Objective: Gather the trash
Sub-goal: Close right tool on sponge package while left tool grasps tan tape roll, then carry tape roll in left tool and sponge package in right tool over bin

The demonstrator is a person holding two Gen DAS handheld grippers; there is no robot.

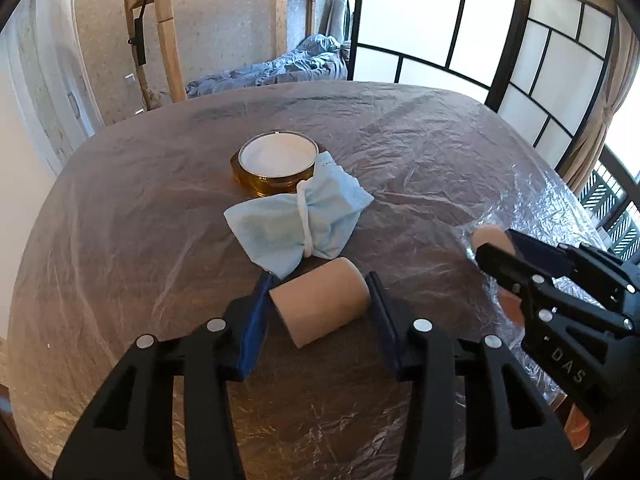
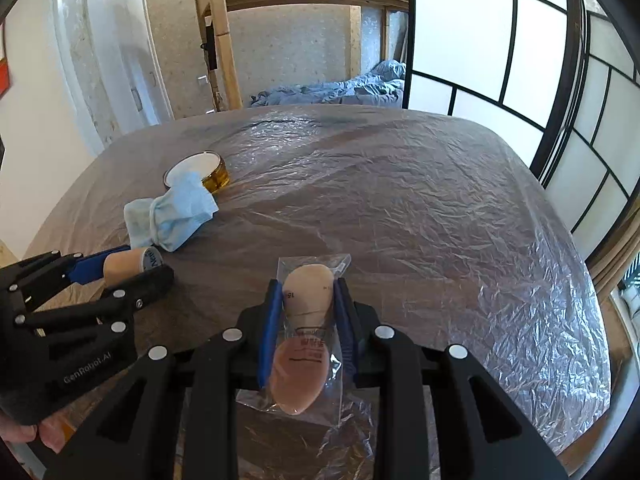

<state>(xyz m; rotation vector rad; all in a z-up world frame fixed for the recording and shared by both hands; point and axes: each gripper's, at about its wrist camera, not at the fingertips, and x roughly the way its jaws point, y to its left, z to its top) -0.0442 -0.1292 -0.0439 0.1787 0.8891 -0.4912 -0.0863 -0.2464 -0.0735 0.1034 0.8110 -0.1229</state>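
Trash sits in both grippers over the plastic-covered table [image 1: 400,140]: the left gripper [image 1: 320,300] clamps a cardboard tube [image 1: 319,305] across its length, and the right gripper [image 2: 308,316] pinches a bagged beige pad [image 2: 306,320] whose long axis runs along the fingers. A crumpled blue mask [image 1: 298,226] lies just ahead of the left gripper, nearer it than the right, against a gold tin [image 1: 276,166]

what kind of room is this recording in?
Most likely a home, a living or dining space opening onto a bedroom. Signs: a bed with rumpled blue bedding under a wooden loft frame, black-framed sliding screens, and a plastic-covered table.
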